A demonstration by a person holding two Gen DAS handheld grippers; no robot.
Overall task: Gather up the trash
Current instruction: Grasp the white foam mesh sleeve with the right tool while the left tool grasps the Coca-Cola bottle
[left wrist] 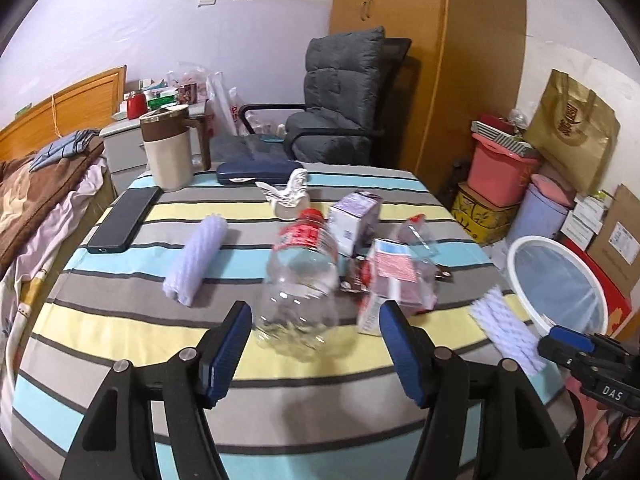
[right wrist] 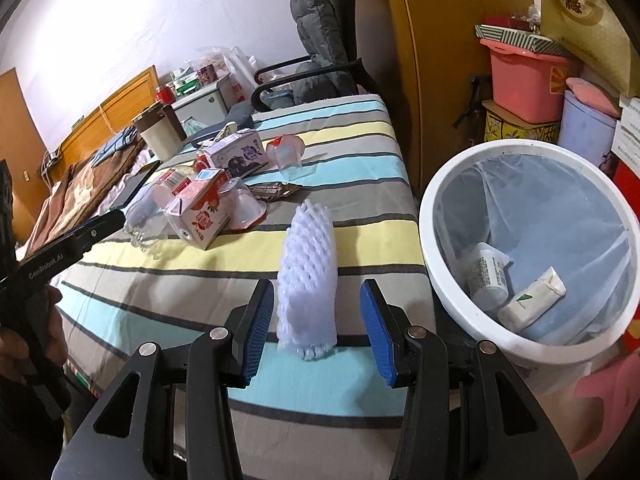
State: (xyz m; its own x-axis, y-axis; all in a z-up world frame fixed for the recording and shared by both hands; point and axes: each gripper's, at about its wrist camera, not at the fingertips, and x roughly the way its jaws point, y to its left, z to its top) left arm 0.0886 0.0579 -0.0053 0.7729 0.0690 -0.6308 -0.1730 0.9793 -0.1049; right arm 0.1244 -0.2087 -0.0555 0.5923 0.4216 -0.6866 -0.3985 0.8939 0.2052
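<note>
We were mid-pickup: left gripper (left wrist: 316,354) spread, unclenched, empty bottle (left wrist: 298,292) centre frame; right gripper (right wrist: 316,330) spread astride foam net (right wrist: 308,276), untouched. Next: clamp, carry to bin (right wrist: 440,208) right.

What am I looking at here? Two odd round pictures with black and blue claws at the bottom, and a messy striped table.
There is no robot: a person holds a hand tool with two jaws in each hand, and each tool carries a wide-angle camera looking along its jaws. One picture comes from the left gripper, which is open around the base of an empty clear bottle lying on the table. The other comes from the right gripper, open around a white foam net; neither pinches anything yet. Also on the cloth: milk cartons, plastic cups, a wrapper, a phone and a jug. Beside the table stands a lined white bin already holding some trash.
</note>
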